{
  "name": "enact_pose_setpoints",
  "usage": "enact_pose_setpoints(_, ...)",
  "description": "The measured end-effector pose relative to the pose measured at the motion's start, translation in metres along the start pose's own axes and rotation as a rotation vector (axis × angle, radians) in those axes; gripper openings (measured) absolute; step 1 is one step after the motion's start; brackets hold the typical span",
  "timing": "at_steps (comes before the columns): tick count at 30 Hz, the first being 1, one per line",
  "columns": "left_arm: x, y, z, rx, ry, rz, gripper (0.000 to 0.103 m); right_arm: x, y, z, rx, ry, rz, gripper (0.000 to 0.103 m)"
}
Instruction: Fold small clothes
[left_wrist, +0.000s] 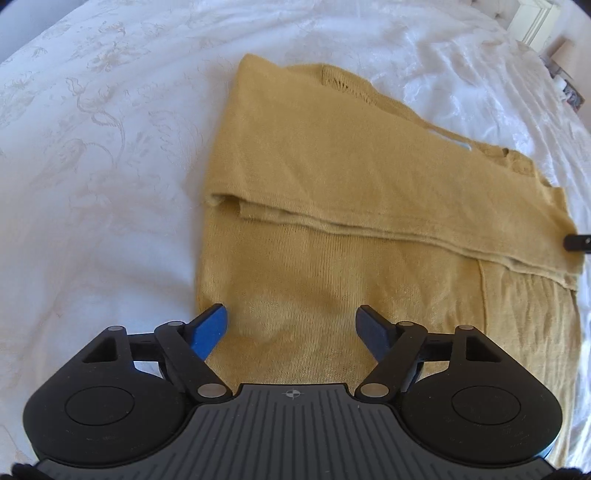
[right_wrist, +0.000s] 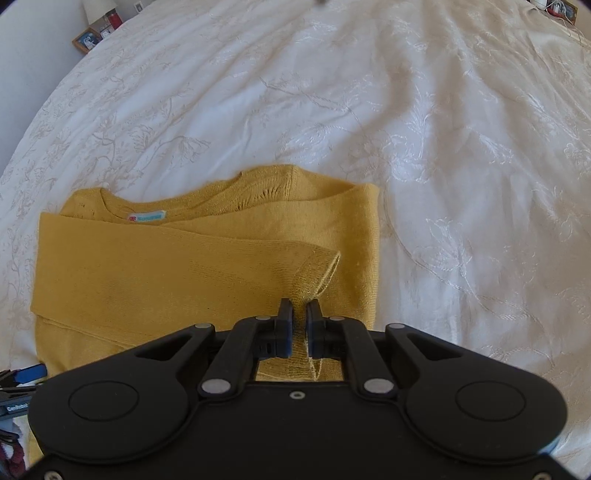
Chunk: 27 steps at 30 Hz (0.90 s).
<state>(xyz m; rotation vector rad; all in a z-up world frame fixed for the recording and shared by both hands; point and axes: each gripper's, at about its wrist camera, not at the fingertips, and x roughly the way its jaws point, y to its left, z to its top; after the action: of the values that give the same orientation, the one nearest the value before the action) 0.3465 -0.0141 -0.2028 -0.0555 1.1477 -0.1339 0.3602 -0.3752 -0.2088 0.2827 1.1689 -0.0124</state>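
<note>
A mustard-yellow knit sweater (left_wrist: 332, 177) lies on the white bedspread, its sleeves folded across the body. My left gripper (left_wrist: 291, 317) is open and empty, hovering over the sweater's lower left part. In the right wrist view the sweater (right_wrist: 166, 273) lies with its neck label (right_wrist: 147, 217) at the far side. My right gripper (right_wrist: 299, 310) is shut on the ribbed cuff (right_wrist: 314, 277) of the folded sleeve, with knit fabric pinched between the jaws. The right gripper's tip (left_wrist: 578, 242) shows at the right edge of the left wrist view.
The white embroidered bedspread (right_wrist: 406, 129) spreads wide around the sweater. A bedside table with a framed photo (right_wrist: 86, 40) stands at the far left. Small items (left_wrist: 569, 88) sit beyond the bed's far right edge. The left gripper's blue pad (right_wrist: 29, 373) shows at the lower left.
</note>
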Motion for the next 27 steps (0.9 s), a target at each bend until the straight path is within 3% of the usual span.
enact_pose_setpoints(5, -0.021, 0.009, 0.038, 0.021, -0.124, 0.015, 0.075, 0.018, -0.006, -0.008, 0.031, 0.029, -0.030, 0.022)
enact_pose_setpoints(16, 0.039, 0.047, 0.144, -0.075, -0.113, -0.015, 0.075, 0.032, -0.008, -0.007, 0.043, 0.037, -0.031, 0.021)
enact_pose_setpoints(19, 0.055, 0.054, 0.155, -0.076, -0.081, -0.067, 0.075, 0.033, -0.009, -0.008, 0.043, 0.036, -0.029, 0.021)
enact_pose_setpoints(22, 0.069, 0.056, 0.159, -0.092, -0.051, -0.170, 0.074, 0.034, -0.010, -0.008, 0.044, 0.033, -0.027, 0.021)
enact_pose_setpoints(25, 0.066, 0.049, 0.156, -0.077, -0.077, -0.242, 0.057, 0.034, -0.011, -0.009, 0.045, 0.031, -0.025, 0.020)
enact_pose_setpoints(27, 0.058, 0.042, 0.151, -0.059, -0.115, -0.279, 0.055, 0.034, -0.011, -0.009, 0.045, 0.029, -0.022, 0.020)
